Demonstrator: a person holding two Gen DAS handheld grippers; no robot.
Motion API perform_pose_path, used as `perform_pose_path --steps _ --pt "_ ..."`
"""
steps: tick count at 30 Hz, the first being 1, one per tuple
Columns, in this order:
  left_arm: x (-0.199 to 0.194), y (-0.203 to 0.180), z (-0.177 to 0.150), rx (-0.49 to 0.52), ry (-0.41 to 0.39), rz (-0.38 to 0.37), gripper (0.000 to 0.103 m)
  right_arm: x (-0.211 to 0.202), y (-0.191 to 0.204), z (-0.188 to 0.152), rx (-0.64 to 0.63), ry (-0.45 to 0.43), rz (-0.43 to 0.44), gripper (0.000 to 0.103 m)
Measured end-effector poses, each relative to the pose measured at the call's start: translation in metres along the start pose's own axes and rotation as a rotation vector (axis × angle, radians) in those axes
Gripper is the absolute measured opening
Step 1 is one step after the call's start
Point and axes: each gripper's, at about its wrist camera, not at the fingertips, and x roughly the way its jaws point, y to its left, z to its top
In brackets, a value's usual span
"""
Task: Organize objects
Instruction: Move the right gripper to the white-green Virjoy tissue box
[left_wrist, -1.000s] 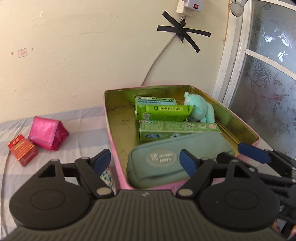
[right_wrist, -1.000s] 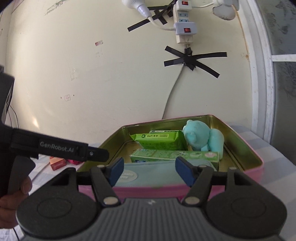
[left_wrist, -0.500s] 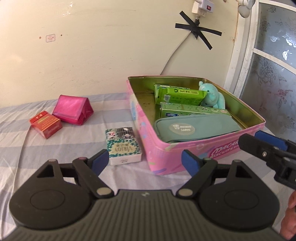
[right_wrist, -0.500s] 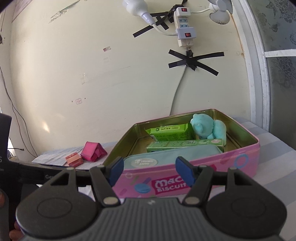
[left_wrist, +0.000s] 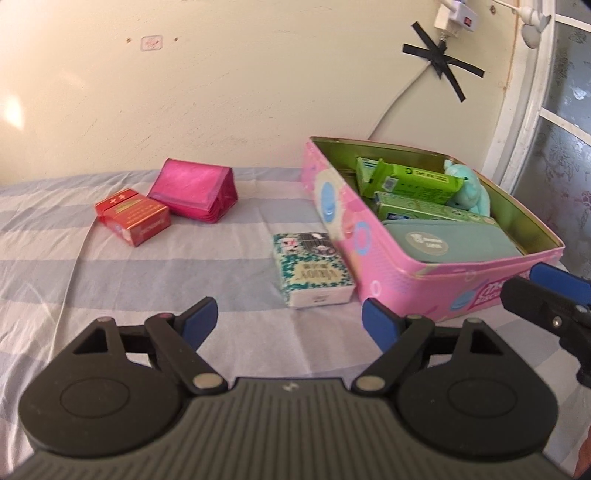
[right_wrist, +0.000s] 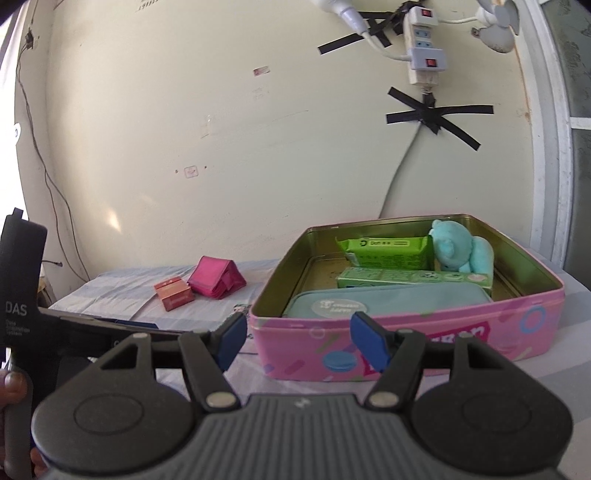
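Both tongs gape; three packs outside, perhaps five in tin.

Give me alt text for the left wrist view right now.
The open left tool hovers empty over a striped cloth, facing a tissue pack beside a pink tin already holding a pouch, green packs and a teal plush. A red box and magenta pouch lie farther left.

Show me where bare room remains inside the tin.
Free: the gold floor along the pink tin's left wall, beside the green packs. Crowded: teal pouch, green boxes and plush toy fill the right.
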Motion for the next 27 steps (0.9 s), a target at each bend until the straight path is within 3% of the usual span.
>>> perform_pose_path --steps 16,22,27 --pt "0.018 0.063 -0.002 -0.064 0.013 0.081 0.087 0.03 0.046 0.003 -0.116 0.045 0.037 0.064" --pt "0.026 0.097 -0.003 -0.152 0.018 0.119 0.087 0.047 0.066 0.006 -0.183 0.064 0.054 0.064" --pt "0.027 0.104 -0.005 -0.179 0.014 0.105 0.087 0.065 0.084 0.008 -0.249 0.089 0.065 0.064"
